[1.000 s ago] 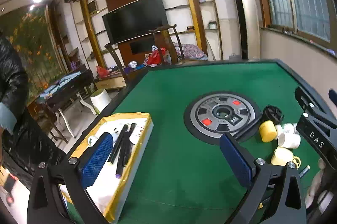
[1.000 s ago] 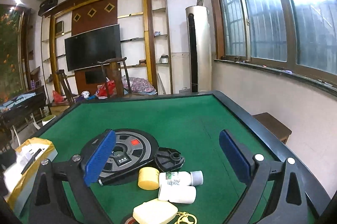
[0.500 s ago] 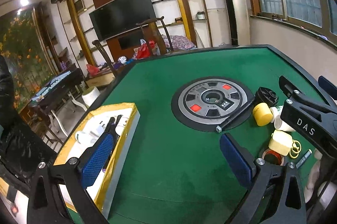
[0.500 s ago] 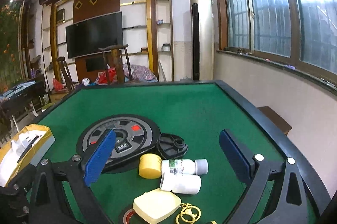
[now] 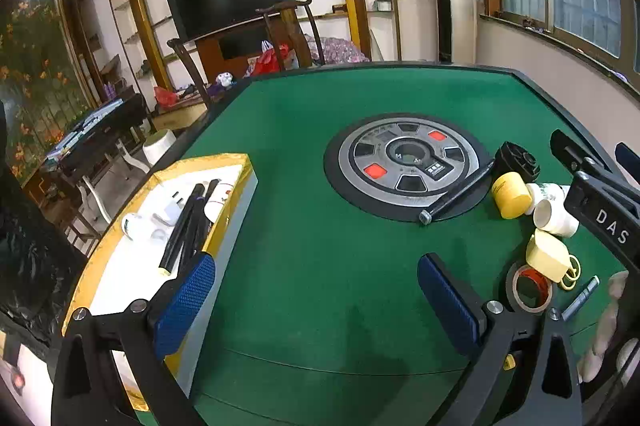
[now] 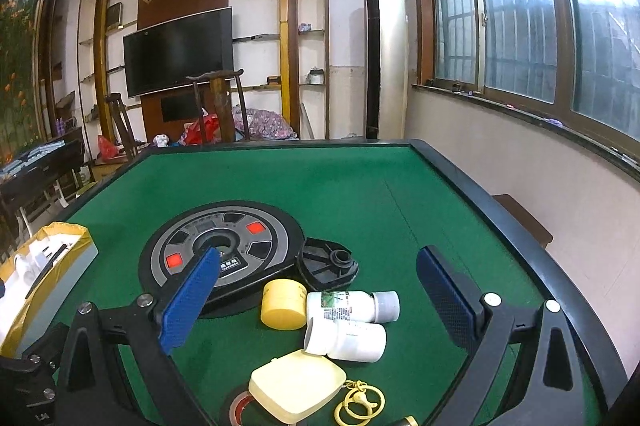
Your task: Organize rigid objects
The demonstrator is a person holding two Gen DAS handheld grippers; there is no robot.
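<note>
On the green table a heap of small things lies at the right: a yellow cap, two white bottles on their sides, a pale yellow case with a yellow key ring, a tape roll and a black lid. A black pen lies across the round hub. My right gripper is open and empty, just above the heap. My left gripper is open and empty over bare felt. The yellow-rimmed box at the left holds black pens and white items.
The table's round grey centre hub sits mid-table. The table has a raised black rim. Chairs, a TV wall unit and a side desk stand beyond the far edge. The right gripper's body shows at the left wrist view's right edge.
My left gripper has swung right, away from the box toward the table's middle. My right gripper has moved forward and lower over the heap. Both stay open.
</note>
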